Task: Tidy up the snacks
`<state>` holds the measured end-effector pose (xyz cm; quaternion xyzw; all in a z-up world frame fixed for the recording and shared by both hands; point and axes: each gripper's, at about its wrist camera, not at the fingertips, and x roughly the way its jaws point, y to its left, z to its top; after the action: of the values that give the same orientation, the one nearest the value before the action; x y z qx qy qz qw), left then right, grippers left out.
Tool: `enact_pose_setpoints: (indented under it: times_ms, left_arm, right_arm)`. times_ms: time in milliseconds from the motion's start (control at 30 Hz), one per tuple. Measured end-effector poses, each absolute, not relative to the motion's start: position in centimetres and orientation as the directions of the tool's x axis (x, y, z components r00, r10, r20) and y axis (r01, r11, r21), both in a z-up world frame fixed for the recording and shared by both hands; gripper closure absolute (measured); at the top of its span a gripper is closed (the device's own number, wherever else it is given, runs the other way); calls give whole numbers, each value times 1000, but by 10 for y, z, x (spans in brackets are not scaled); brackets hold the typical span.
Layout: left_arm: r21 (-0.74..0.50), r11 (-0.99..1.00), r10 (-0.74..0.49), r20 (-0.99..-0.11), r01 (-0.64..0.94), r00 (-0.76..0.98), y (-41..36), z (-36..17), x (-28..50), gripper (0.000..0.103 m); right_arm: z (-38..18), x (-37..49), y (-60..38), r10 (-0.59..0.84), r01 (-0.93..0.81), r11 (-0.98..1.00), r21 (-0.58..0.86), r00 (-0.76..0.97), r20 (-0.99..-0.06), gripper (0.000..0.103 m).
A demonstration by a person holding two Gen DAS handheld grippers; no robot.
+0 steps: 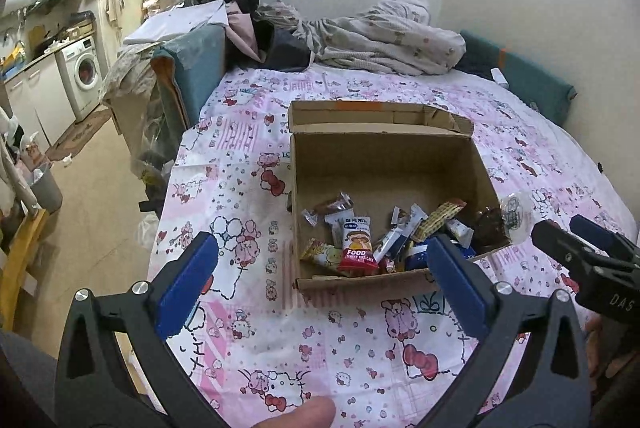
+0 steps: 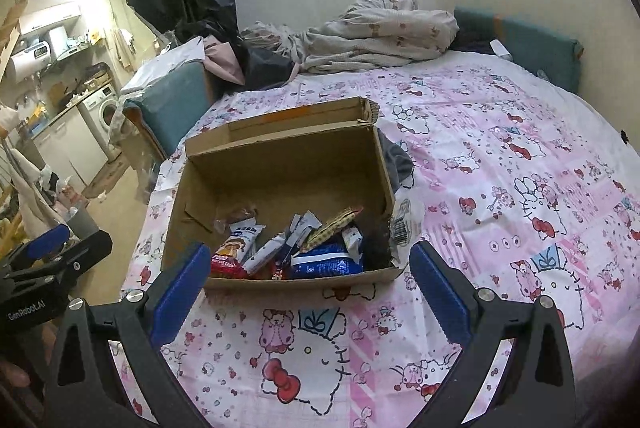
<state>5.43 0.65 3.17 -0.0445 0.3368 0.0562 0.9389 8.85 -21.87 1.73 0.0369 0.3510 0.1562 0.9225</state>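
Observation:
An open cardboard box (image 1: 384, 163) (image 2: 280, 167) sits on a bed with a pink cartoon-cat sheet. Several wrapped snacks lie in its near half, among them a red rice cake pack (image 1: 357, 251) (image 2: 230, 258) and a blue pack (image 2: 326, 262). A clear wrapper (image 1: 516, 216) (image 2: 404, 224) lies just outside the box's right wall. My left gripper (image 1: 322, 252) is open and empty, above the sheet in front of the box. My right gripper (image 2: 310, 260) is open and empty, also in front of the box. It shows at the right edge of the left wrist view (image 1: 576, 234).
A crumpled blanket (image 1: 384, 35) (image 2: 380, 27) and dark clothes lie at the bed's far end. A teal headboard cushion (image 1: 532, 79) lines the right wall. To the left stand a teal chair (image 1: 192, 75) and a washing machine (image 1: 82, 71).

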Motion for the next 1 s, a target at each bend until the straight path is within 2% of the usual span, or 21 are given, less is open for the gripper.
enact_pose_setpoints:
  times_ms: [1000]
  left_arm:
    - [-39,990,81,-634,-136,769,5,33,55,0]
  right_arm:
    - [15,92,-222,305,-245,952,184,702,-643,2]
